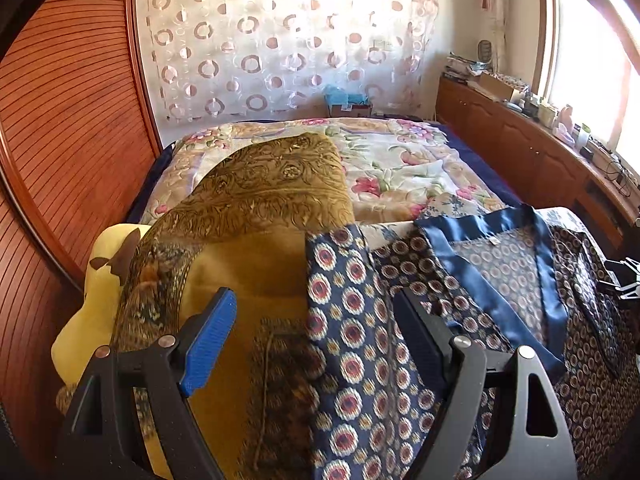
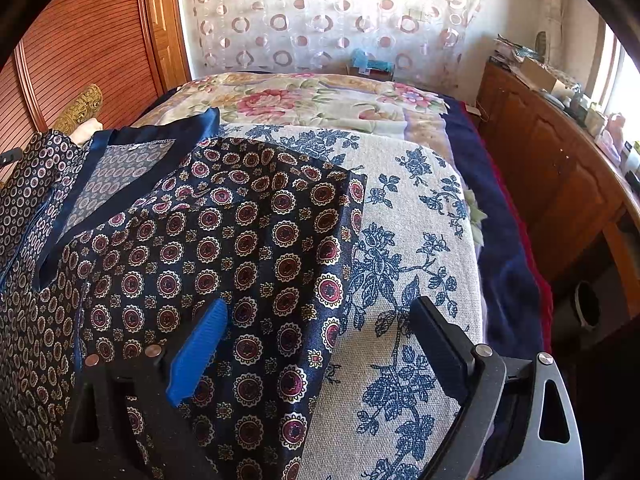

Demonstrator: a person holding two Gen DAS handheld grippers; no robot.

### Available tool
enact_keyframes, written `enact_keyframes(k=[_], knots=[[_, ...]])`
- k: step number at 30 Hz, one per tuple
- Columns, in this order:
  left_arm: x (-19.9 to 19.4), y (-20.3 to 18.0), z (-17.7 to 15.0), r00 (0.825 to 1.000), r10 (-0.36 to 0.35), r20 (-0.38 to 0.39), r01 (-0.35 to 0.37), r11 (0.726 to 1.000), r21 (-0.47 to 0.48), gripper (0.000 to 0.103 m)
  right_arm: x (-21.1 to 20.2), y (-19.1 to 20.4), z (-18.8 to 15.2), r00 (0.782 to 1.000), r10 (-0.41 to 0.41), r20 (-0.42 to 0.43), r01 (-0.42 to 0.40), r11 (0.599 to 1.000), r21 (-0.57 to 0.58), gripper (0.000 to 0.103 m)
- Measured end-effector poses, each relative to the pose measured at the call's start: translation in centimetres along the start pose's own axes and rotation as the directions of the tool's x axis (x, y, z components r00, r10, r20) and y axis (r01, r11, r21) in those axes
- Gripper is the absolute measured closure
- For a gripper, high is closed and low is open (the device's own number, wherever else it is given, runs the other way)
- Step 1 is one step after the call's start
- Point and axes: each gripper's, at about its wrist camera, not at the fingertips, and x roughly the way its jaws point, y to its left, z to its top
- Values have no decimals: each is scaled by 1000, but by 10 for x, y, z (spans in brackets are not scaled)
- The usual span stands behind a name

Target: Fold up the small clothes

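Observation:
A navy satin top [image 1: 592, 344] printed with round medallions lies spread on a white cloth with blue flowers [image 2: 404, 256]. Its blue collar trim [image 1: 484, 280] faces up. In the left wrist view one sleeve [image 1: 352, 344] runs toward me between the fingers of my left gripper [image 1: 316, 336]. That gripper is open and its pads stand clear of the fabric. In the right wrist view the other side of the top [image 2: 256, 240] is folded inward, with a straight edge on its right. My right gripper [image 2: 320, 344] hangs open over that edge, its blue pad [image 2: 200, 356] above the fabric.
A mustard patterned blanket [image 1: 256, 200] and a yellow plush toy [image 1: 92, 312] lie left of the top. A floral bedspread [image 2: 320, 100] covers the bed behind. A slatted wooden wardrobe [image 1: 60, 120] stands at the left. A wooden cabinet [image 2: 552, 168] with clutter runs along the right under a window.

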Motion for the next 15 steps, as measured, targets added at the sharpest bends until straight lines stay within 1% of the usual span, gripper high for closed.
enact_keyframes(k=[4, 6, 7, 8, 9, 11, 13, 14, 15], knots=[[8, 2, 3, 1000, -20, -14, 20, 1000, -5, 21, 0, 0, 0, 1000, -1, 0, 1, 1000, 0, 10], [10, 2, 3, 999, -33, -27, 34, 999, 4, 31, 0, 0, 1, 1000, -4, -3, 4, 1000, 0, 10], [11, 2, 3, 999, -41, -35, 41, 999, 9, 39, 1, -1, 2, 1000, -6, -9, 6, 1000, 4, 10], [12, 2, 3, 998, -46, -41, 46, 999, 14, 45, 2, -4, 5, 1000, -14, -15, 15, 1000, 10, 10], [14, 2, 3, 998, -47, -48, 47, 999, 16, 47, 2, -5, 8, 1000, -21, -17, 21, 1000, 9, 10], [16, 4, 4, 997, -44, -59, 45, 999, 12, 60, 3, -6, 15, 1000, -24, -18, 24, 1000, -7, 18], [19, 7, 4, 996, -52, -67, 52, 999, 4, 66, 6, -5, 23, 1000, -19, -17, 18, 1000, -21, 19], [19, 7, 4, 996, -55, -69, 55, 998, 3, 70, 7, -4, 26, 1000, -13, -18, 12, 999, -33, 22], [20, 7, 5, 996, -62, -72, 62, 998, 2, 71, 9, -2, 29, 1000, -7, -22, 6, 999, -44, 25]])
